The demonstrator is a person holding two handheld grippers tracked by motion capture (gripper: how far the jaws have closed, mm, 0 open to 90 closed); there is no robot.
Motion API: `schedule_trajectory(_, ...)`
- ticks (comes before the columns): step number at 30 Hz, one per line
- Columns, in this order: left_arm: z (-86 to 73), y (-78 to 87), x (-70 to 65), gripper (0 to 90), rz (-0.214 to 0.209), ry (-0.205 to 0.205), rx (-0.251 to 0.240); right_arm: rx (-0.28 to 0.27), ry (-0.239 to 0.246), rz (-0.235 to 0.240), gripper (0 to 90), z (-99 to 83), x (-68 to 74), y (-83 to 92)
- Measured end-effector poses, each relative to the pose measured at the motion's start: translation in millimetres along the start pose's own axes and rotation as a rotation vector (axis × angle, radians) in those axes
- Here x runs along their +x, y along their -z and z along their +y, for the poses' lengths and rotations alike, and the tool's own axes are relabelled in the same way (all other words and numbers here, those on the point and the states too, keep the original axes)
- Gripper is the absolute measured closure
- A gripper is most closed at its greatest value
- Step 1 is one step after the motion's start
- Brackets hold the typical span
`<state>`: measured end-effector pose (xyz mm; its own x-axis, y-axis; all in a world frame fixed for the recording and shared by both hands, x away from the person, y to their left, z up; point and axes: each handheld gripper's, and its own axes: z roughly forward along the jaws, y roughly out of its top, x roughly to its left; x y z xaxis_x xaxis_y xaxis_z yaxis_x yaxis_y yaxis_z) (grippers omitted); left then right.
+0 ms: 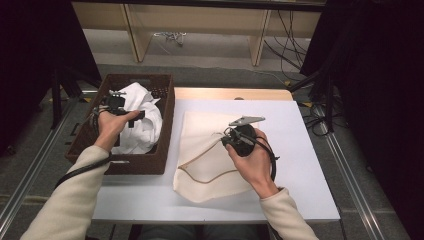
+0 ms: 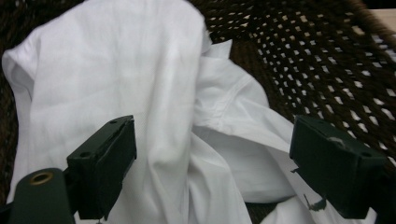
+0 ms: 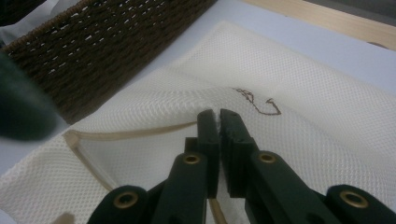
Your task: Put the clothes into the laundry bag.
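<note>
Here the right hand-held gripper [image 1: 231, 139] sits over the cream mesh bag [image 1: 210, 165] that lies flat on the white worktop [image 1: 300, 165], just to the right of the brown wicker basket [image 1: 165, 125]; seen along its own jaws in the right gripper view, the right hand-held gripper [image 3: 218, 122] has its jaws pressed together on a raised fold of the mesh bag [image 3: 299, 107] near the bag's open edge, where a tan trim runs along the rim. The left hand-held gripper [image 1: 116, 102] is held over the basket, above the crumpled white cloth [image 1: 142, 117] lying inside it. In the left gripper view the jaws of the left hand-held gripper [image 2: 212, 154] stand wide apart, with the white cloth [image 2: 116, 79] below and between them and no pad pressing on it, and the woven wall of the basket [image 2: 327, 60] rises behind the cloth
</note>
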<state>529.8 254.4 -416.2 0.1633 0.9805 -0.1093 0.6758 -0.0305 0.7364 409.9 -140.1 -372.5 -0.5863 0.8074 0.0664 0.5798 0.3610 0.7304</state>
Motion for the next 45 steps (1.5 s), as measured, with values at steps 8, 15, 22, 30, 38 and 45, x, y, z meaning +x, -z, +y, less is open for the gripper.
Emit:
schedule_trajectory(8,-1.2,-27.2,7.8,14.2,0.105,0.030,0.078,0.010,-0.002,0.005,88.3,-0.5,-1.1,0.1)
schedule_trajectory(15,-7.8,-44.9,13.8,13.6,0.147,0.021,0.175,0.012,-0.007,0.004,88.2,-0.7,-0.8,-0.6)
schedule_trajectory(22,-12.8,-55.8,13.9,18.9,0.158,0.037,0.254,0.011,0.003,0.008,88.2,-1.0,-1.0,-1.2)
schedule_trajectory(30,-11.9,-56.7,12.5,49.0,0.148,-0.010,0.307,0.011,0.005,0.006,88.2,-1.1,-2.1,-1.0)
schedule_trajectory(38,-10.8,-55.7,14.9,75.7,0.119,-0.049,0.306,0.006,0.001,0.004,88.2,-1.6,-1.8,-0.8)
schedule_trajectory(45,-9.4,-48.3,19.8,79.6,0.085,-0.016,0.277,0.011,-0.018,0.007,88.2,-0.8,-2.3,0.5)
